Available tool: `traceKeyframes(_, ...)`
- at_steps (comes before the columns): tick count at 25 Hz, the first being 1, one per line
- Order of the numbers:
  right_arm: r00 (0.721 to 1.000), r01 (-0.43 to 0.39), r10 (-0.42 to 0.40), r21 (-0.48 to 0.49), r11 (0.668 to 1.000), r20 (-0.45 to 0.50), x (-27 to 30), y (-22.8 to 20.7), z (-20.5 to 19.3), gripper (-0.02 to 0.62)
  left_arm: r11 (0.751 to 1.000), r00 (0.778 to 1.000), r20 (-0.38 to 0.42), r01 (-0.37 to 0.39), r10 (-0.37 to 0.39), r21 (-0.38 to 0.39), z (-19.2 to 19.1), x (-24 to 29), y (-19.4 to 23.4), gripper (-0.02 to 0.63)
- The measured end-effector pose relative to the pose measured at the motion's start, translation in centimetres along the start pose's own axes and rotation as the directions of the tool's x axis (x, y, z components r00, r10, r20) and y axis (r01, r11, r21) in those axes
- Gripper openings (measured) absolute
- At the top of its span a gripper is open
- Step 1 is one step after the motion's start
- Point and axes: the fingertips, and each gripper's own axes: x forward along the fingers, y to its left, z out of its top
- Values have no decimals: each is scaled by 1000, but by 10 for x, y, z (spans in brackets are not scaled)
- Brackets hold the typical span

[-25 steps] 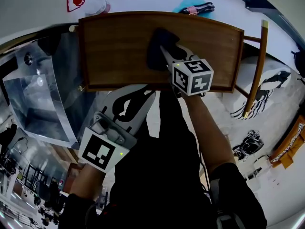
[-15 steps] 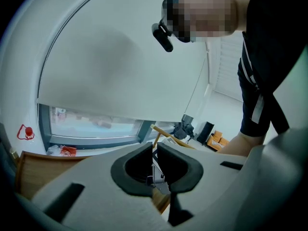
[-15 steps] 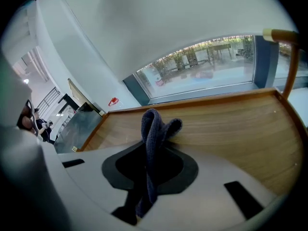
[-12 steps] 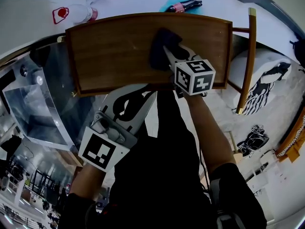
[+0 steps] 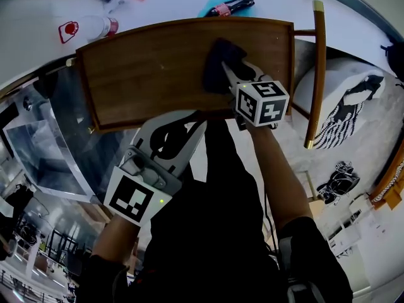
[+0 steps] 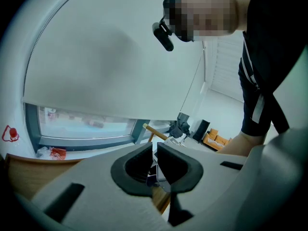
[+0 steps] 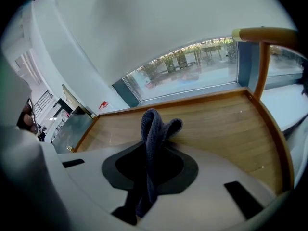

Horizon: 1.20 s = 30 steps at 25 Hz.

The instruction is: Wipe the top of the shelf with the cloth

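Observation:
The brown wooden shelf top (image 5: 151,68) spans the upper head view. A dark grey-blue cloth (image 5: 220,67) lies bunched on its right half, and my right gripper (image 5: 228,76) is shut on it, pressing it to the wood. In the right gripper view the cloth (image 7: 154,126) stands folded up between the jaws of the right gripper (image 7: 151,162), with the shelf top (image 7: 221,124) beyond. My left gripper (image 5: 192,131) hangs below the shelf's near edge, away from the cloth. In its own view the left gripper (image 6: 155,150) has its jaws together with nothing between them.
A slim wooden post (image 5: 314,74) runs along the shelf's right side. Behind the shelf on a white ledge sit a clear bottle with a red label (image 5: 88,27) and a dark bottle on something blue (image 5: 230,6). A glass panel (image 5: 44,150) stands left.
My right gripper has slid the cloth rightward along the shelf top, from about the middle to the right half. The left gripper has stayed where it was.

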Motion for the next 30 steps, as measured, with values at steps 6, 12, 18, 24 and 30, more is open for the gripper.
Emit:
traceKeyframes(6,1000,29,-29,21,999,11,-17,-26,0,58,1000,1000,-7,25,-25,9,3,19,-14,43)
traceKeyframes(12,998,60,-61,41,997,20,-31,-49,1,58,999,999,-8,38,-38,18,6,33,-24,41)
traceKeyframes(18,995,100,-101,48,994,25,-45,-72,3,58,999,999,-6,45,-44,23,8,40,-30,40)
traceKeyframes(24,989,145,-145,10,989,12,-55,-82,2,58,999,999,5,43,-44,22,9,42,-33,40)
traceKeyframes(30,985,170,-170,-21,985,14,-61,-77,5,58,999,999,27,36,-36,19,13,33,-33,40)
